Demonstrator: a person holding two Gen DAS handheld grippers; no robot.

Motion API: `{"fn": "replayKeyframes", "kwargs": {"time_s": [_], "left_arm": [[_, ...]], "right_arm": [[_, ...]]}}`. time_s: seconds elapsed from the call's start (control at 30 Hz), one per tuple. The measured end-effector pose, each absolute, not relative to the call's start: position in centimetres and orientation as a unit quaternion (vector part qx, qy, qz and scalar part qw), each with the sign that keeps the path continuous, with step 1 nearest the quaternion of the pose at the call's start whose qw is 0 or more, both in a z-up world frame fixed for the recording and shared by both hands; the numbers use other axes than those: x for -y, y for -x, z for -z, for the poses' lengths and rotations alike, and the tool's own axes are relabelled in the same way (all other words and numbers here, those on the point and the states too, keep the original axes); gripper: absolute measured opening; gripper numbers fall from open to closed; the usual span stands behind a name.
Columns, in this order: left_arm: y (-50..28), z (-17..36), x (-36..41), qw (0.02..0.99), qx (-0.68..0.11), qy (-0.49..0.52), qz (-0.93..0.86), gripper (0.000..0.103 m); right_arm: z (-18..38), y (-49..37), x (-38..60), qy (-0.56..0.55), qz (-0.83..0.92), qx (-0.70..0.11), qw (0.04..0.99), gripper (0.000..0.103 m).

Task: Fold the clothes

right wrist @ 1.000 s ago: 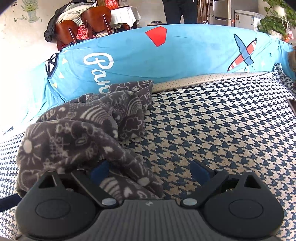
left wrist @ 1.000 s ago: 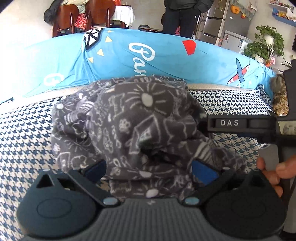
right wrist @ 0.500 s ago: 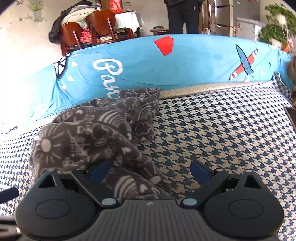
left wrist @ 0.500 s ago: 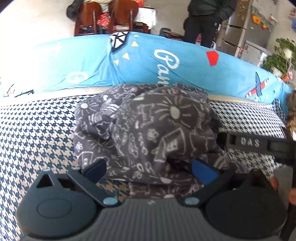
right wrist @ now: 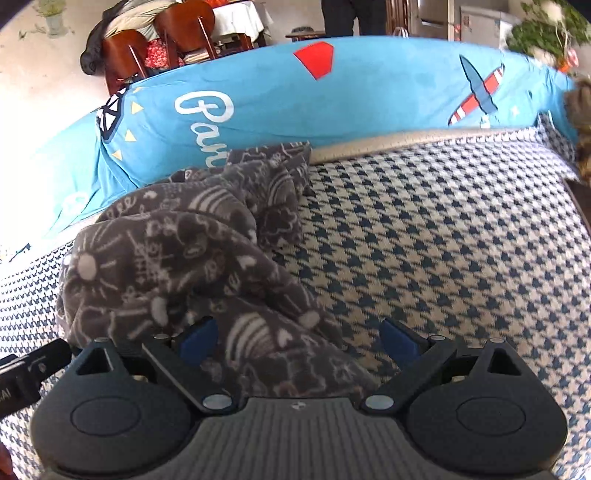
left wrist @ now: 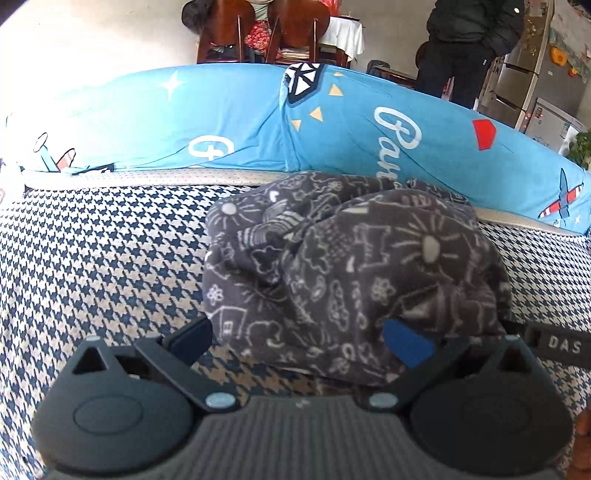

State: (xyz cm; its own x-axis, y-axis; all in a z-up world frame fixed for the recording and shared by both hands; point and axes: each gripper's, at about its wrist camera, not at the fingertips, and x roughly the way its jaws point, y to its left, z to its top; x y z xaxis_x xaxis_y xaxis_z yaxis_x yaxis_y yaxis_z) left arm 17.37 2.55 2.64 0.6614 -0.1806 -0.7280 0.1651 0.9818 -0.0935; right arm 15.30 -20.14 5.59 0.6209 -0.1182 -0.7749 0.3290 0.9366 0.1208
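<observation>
A crumpled dark grey garment [left wrist: 354, 280] with white doodle print lies bunched on the houndstooth cover [left wrist: 92, 258]. In the left wrist view my left gripper [left wrist: 299, 338] is open. Its right finger is against the heap's near edge and its left finger stands over bare cover. In the right wrist view the garment [right wrist: 177, 266] fills the left half. My right gripper [right wrist: 297, 339] is open too, with fabric draped between its fingers and around the left one. A black bar of the right gripper [left wrist: 561, 345] shows at the heap's right side.
A long blue printed cushion [left wrist: 332, 122] runs along the back of the cover. Behind it are wooden chairs [left wrist: 258, 33], a standing person [left wrist: 465, 48] and a fridge [left wrist: 524, 85]. Bare houndstooth cover [right wrist: 443, 240] stretches to the right of the garment.
The left gripper has shifted left, so the heap now sits right of centre in its view. The right gripper has edged closer to the garment. Both stay open.
</observation>
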Motion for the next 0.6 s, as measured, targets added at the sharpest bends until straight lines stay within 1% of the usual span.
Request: {"fn": "replayKeyframes", "kwargs": {"time_s": [0.3, 0.6], "left_arm": [[-18.8, -2.3, -6.0, 0.912, -0.407, 0.032, 0.040, 0.103], [-19.7, -1.4, -8.2, 0.905, -0.421, 0.053, 0.014, 0.103]], "right_arm": [[-5.8, -14.3, 21.0, -0.109, 0.121, -0.411, 0.897, 0.096], [-7.1, -14.1, 18.1, -0.091, 0.043, -0.359, 0.928, 0.096]]}}
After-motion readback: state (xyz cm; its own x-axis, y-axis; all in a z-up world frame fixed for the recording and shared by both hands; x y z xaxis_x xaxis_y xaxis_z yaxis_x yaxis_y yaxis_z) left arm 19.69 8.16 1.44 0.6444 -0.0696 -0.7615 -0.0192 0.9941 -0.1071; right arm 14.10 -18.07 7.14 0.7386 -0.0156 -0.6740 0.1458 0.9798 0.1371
